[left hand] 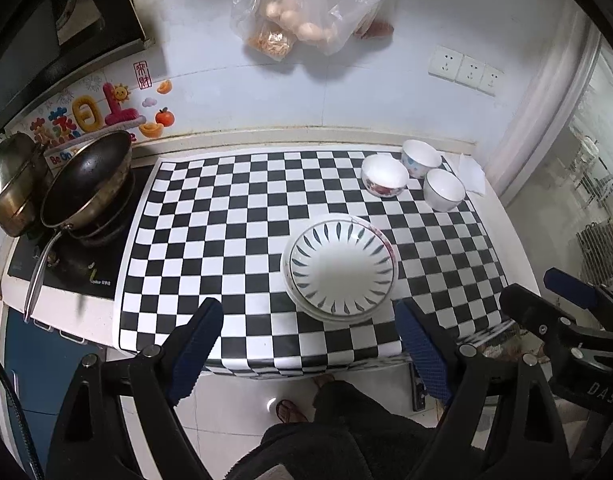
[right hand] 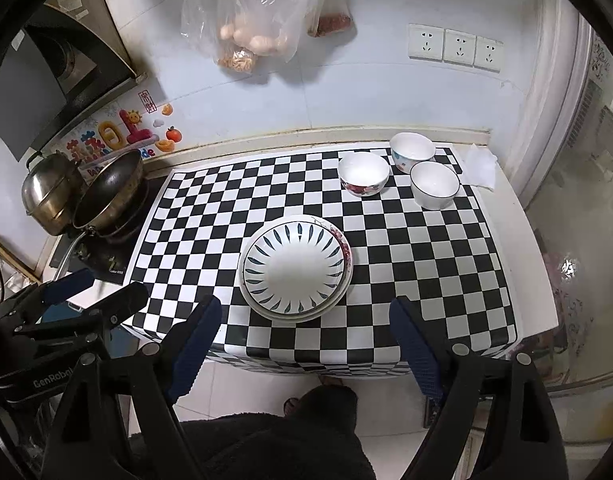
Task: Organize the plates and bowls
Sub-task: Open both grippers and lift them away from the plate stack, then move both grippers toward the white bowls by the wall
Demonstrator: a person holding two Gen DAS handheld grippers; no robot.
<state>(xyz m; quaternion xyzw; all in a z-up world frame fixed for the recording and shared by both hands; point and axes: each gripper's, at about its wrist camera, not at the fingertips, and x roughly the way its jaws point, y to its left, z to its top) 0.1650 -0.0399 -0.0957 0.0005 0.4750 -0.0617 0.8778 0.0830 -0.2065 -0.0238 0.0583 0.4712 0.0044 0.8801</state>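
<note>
Blue-padded fingers on both grippers stand wide apart, holding nothing: the left gripper and right gripper hover off the counter's front edge. Just beyond, the plate stack sits near the front edge of the checkered mat, the leaf-patterned plate on top, the lower plates offset beneath it. Risk: a grip on the top rim alone may drag the uneven stack toward the edge. At the far right corner stand three bowls, separate and close together. Risk: glazed, curved walls may slip between the pads, and reaching for one bowl may knock its neighbours.
</note>
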